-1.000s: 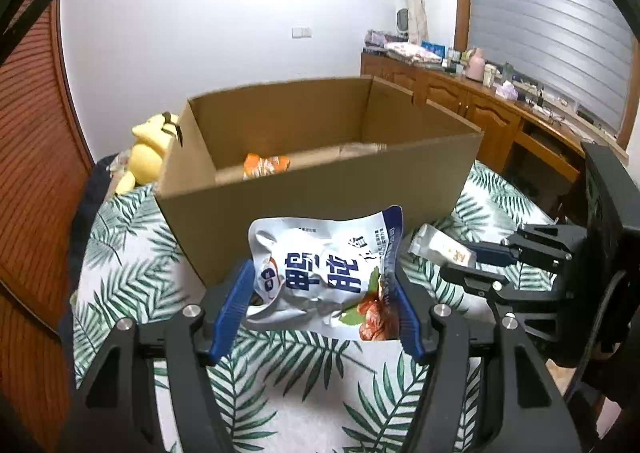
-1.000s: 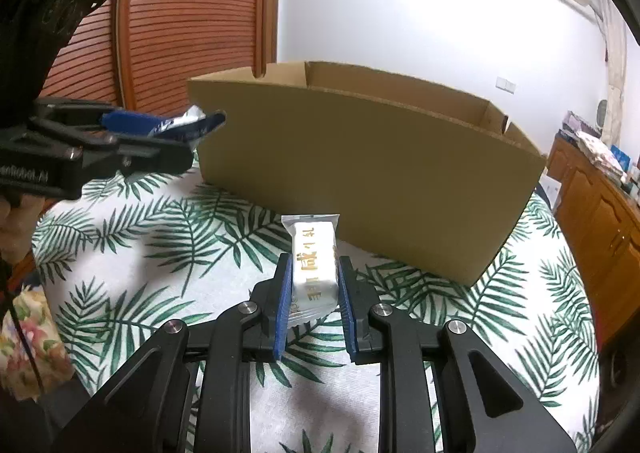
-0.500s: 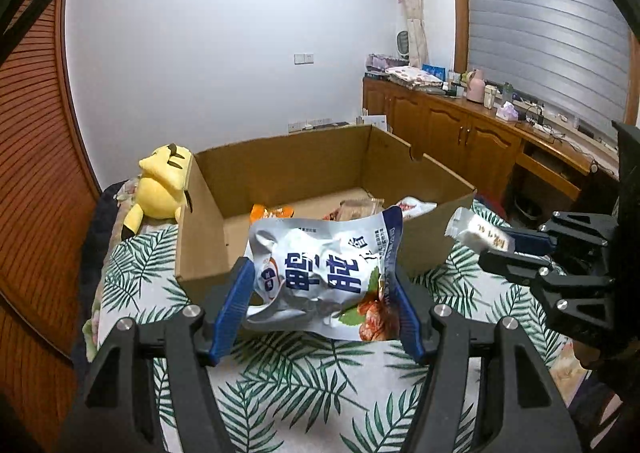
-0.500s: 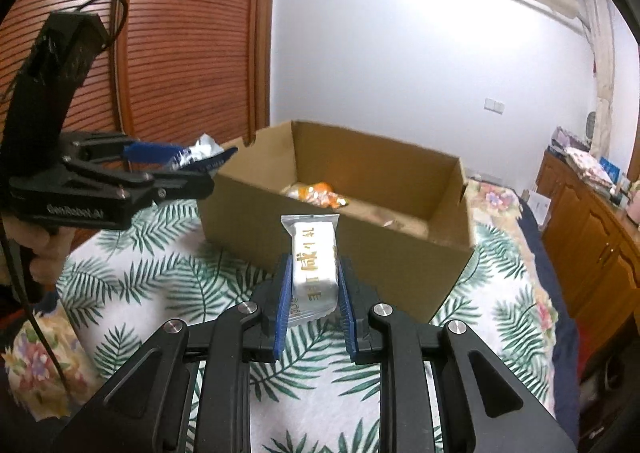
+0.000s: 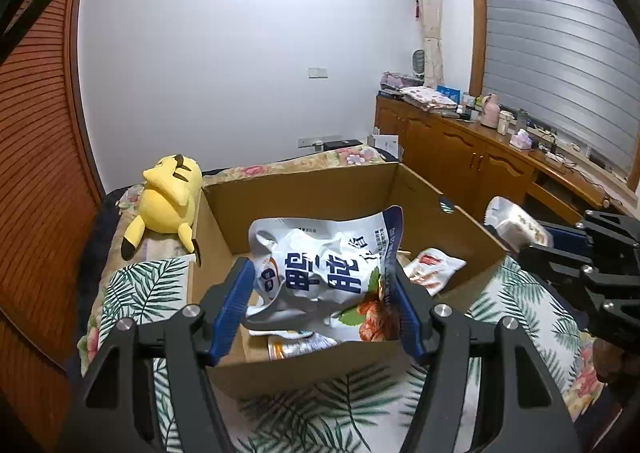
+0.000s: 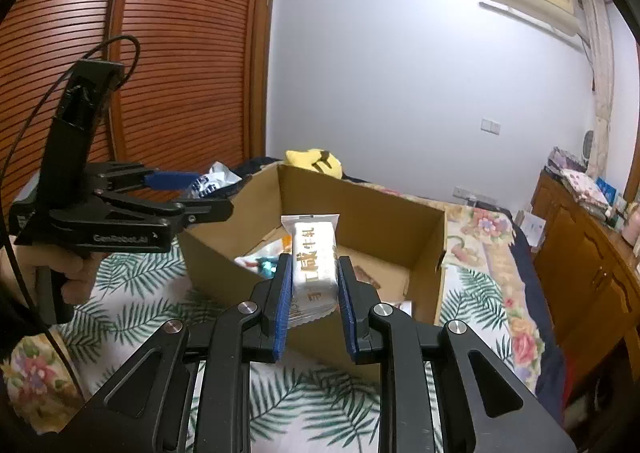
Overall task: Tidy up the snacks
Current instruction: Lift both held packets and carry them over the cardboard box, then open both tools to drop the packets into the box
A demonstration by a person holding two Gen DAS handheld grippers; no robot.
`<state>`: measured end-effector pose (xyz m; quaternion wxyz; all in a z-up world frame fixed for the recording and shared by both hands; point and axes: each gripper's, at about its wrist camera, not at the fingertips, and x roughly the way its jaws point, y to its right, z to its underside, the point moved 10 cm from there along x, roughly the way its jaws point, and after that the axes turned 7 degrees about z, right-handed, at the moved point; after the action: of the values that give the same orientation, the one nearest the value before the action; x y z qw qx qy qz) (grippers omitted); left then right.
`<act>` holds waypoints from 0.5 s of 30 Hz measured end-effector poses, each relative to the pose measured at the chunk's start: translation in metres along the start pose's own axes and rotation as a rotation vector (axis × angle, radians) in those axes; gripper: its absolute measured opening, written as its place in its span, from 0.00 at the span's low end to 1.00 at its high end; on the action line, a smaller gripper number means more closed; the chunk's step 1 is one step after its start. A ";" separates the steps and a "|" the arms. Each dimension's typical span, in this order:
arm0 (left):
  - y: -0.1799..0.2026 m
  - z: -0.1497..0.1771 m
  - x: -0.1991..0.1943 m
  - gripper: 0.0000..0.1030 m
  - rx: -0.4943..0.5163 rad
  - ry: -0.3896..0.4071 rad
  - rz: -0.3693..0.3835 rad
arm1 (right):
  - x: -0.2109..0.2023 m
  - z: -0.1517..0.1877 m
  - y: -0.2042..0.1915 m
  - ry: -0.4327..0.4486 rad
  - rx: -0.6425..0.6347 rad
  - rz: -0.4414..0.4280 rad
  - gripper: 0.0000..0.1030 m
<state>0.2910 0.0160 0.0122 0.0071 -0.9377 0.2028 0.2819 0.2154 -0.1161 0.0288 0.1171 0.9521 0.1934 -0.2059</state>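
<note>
My left gripper (image 5: 322,285) is shut on a big white snack bag with blue lettering (image 5: 324,269), held above the near edge of an open cardboard box (image 5: 304,189). My right gripper (image 6: 312,281) is shut on a small white wrapped bar (image 6: 314,261), raised over the same cardboard box (image 6: 360,209). Inside the box lie a white and red packet (image 5: 434,271) and other snacks. The right gripper (image 5: 536,241) also shows at the right of the left wrist view, the left gripper (image 6: 200,193) at the left of the right wrist view.
The box stands on a bed with a palm-leaf cover (image 5: 132,289). A yellow plush toy (image 5: 168,193) lies behind the box's left corner. A wooden cabinet (image 5: 460,149) with clutter runs along the right, a slatted wooden door (image 6: 180,53) stands at the left.
Both grippers have risen with their snacks and come closer to the box. The box's inside, hidden behind its front wall a second ago, now lies in view below them.
</note>
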 end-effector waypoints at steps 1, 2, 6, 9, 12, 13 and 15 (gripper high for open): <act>-0.003 0.000 0.006 0.63 -0.006 -0.004 -0.001 | 0.005 -0.001 0.001 -0.003 -0.003 0.003 0.20; -0.006 0.001 0.013 0.63 -0.014 -0.010 0.000 | 0.009 -0.001 0.001 -0.006 -0.005 0.005 0.20; -0.014 0.007 0.034 0.63 -0.040 -0.032 -0.001 | 0.031 0.002 0.006 -0.022 -0.003 0.011 0.20; -0.017 0.013 0.048 0.63 -0.052 -0.051 -0.001 | 0.049 0.003 0.013 -0.040 -0.004 0.023 0.20; -0.017 0.014 0.057 0.63 -0.049 -0.059 -0.001 | 0.065 0.007 0.020 -0.067 0.008 0.028 0.20; -0.017 0.016 0.060 0.64 -0.049 -0.065 0.001 | 0.071 0.009 0.022 -0.075 0.019 0.028 0.20; -0.017 0.017 0.066 0.64 -0.046 -0.077 0.000 | 0.079 0.012 0.027 -0.087 0.037 0.027 0.20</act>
<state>0.3391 0.0087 -0.0391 -0.0066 -0.9261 0.1958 0.3224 0.2888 -0.1182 -0.0125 0.1105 0.9467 0.1715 -0.2491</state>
